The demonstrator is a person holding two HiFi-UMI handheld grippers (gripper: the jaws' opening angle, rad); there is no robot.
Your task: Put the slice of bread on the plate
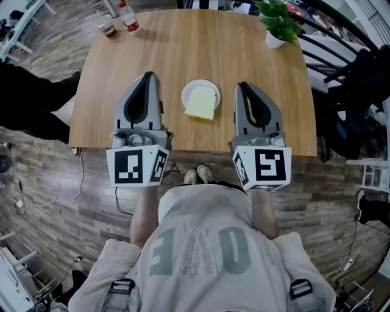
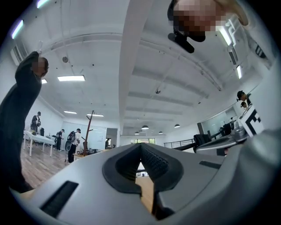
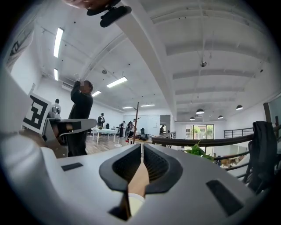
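A pale yellow slice of bread lies on a small white plate in the middle of the wooden table. My left gripper hovers over the table just left of the plate, its jaws closed with nothing between them. To the plate's right, my right gripper is also shut and empty. In the left gripper view the left gripper points slightly upward at the ceiling. The right gripper view has the right gripper aimed level across the room.
A bottle and a glass stand at the table's far left corner, and a potted plant at the far right. A person in dark clothes stands left of the table. A black chair is to the right.
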